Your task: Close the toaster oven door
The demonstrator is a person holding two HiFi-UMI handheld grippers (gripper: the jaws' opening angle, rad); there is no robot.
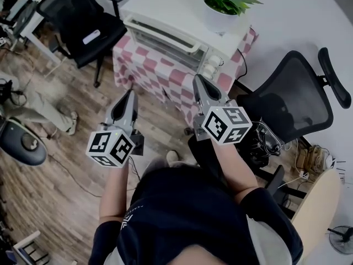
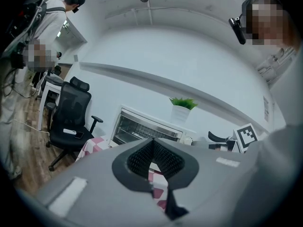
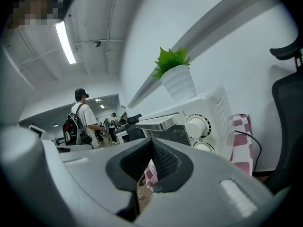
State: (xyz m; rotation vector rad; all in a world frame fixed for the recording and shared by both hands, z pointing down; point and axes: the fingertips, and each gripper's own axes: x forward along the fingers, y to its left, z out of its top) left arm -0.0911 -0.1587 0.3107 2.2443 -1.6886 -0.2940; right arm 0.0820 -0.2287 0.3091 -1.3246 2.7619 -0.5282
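Observation:
A white toaster oven (image 1: 165, 37) stands on a small table with a red-and-white checked cloth (image 1: 157, 73). Its glass door sits upright against the front, with the handle bar along the top edge. The left gripper view shows the oven (image 2: 144, 129) from the front, and the right gripper view shows the oven (image 3: 189, 126) from its knob side. Both grippers hang in the air short of the table, touching nothing. My left gripper (image 1: 130, 94) (image 2: 152, 141) is shut and empty. My right gripper (image 1: 198, 79) (image 3: 151, 141) is also shut and empty, nearer the oven's knob end.
A potted green plant (image 1: 223, 4) sits on top of the oven. A black office chair (image 1: 83, 26) stands left of the table, and another black chair (image 1: 289, 104) stands to its right. Wooden floor (image 1: 71, 164) lies below. People stand further off in the room.

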